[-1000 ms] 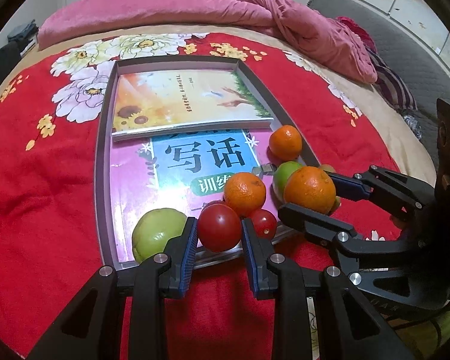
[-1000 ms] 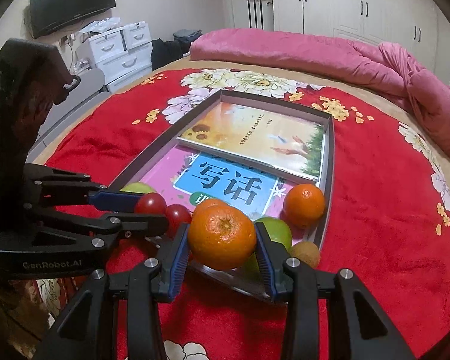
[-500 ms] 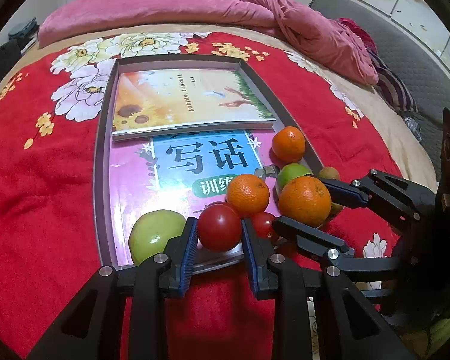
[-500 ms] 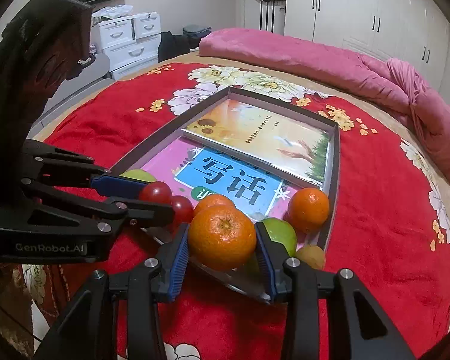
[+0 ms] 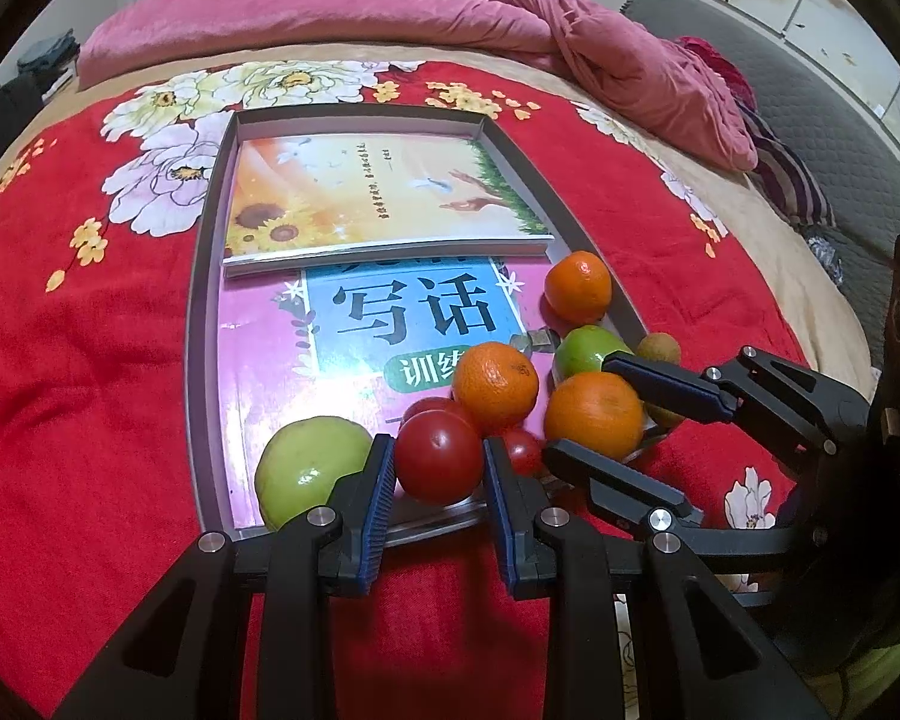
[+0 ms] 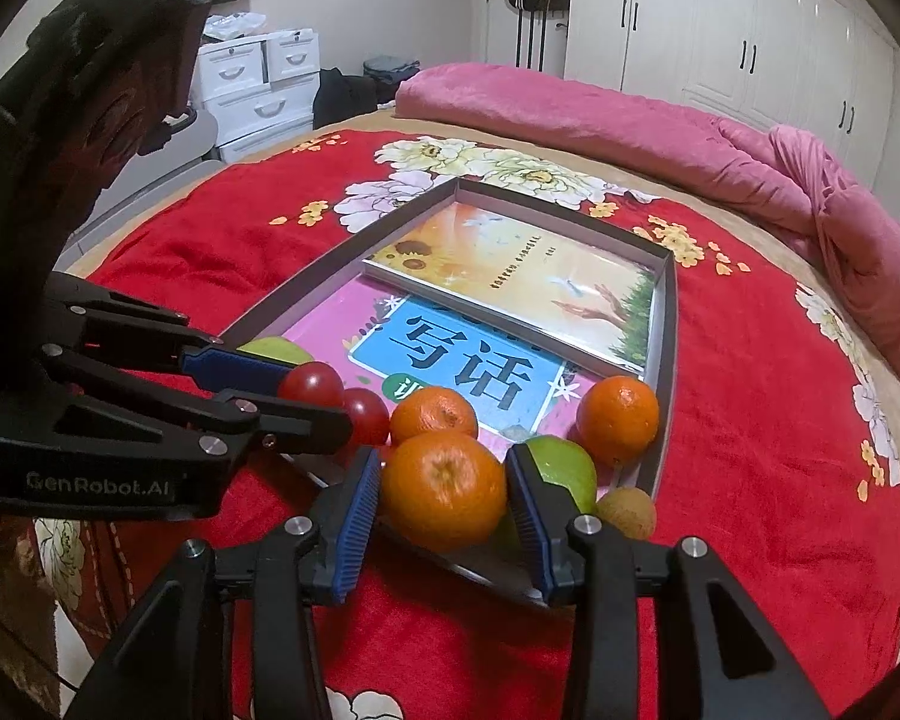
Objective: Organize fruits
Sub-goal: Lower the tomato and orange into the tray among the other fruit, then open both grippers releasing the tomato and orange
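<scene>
Both tongs [image 5: 438,474] [image 6: 444,489] grip fruit over red floral bedspread [image 5: 90,360].

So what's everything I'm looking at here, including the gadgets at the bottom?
tray: one, grey, on the bedspread
books: two, sunflower-yellow and pink-blue, flat in the tray
oranges: three, orange, tray's near end, one gripped
tomatoes: at least two, red, near end, one gripped
green fruits: two, green, near end
small fruit: one, brownish, beside the tray's near corner
bedspread: one, red, flowered
quilt: one, pink, far side
left gripper: black, blue pads, shut on a tomato
right gripper: same, shut on an orange
</scene>
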Tool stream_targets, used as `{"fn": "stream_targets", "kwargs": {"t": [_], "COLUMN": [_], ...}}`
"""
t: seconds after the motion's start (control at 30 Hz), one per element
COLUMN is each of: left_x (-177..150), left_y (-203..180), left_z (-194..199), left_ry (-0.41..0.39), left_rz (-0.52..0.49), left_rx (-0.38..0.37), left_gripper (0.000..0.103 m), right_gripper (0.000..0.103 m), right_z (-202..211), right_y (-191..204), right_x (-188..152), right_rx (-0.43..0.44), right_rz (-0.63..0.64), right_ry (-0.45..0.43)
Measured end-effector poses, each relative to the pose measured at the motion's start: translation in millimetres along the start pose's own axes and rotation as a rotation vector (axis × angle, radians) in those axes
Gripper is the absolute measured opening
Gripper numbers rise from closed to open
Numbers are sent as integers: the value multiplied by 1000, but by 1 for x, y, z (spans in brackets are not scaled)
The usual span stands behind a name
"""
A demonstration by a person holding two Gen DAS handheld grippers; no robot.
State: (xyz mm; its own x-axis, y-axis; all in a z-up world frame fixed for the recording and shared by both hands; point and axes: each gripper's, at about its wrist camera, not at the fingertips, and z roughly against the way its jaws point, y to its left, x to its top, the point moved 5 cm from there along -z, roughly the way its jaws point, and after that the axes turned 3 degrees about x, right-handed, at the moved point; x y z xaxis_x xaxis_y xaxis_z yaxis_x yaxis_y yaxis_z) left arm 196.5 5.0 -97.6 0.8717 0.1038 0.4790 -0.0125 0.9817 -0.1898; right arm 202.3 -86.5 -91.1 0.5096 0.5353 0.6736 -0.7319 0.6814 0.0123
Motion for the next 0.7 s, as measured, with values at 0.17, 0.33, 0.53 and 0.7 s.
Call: {"fn": "stream_targets", "kwargs": {"t": [0.17, 0.33, 0.53, 0.7], "left_x": [0, 1, 2, 2], "left_y": [0, 1, 1, -1], "left_z": [-1, -1, -1, -1], "left_ry": [-1, -3, 0, -1], "left_rz": [4, 6, 10, 11], "left_rx": [3, 1, -8, -13], "left_gripper": [30, 30, 35, 38], "right_gripper": [56, 56, 59, 66], "right_z": [5, 11, 17, 20], "right_y": [-2, -5, -7, -10], "right_x": [-2, -3, -1, 0], "right_rx": [-31, -34, -45, -57], "right_rz": [9, -2, -8, -21], "right_ry": [-3, -8, -19, -23]}}
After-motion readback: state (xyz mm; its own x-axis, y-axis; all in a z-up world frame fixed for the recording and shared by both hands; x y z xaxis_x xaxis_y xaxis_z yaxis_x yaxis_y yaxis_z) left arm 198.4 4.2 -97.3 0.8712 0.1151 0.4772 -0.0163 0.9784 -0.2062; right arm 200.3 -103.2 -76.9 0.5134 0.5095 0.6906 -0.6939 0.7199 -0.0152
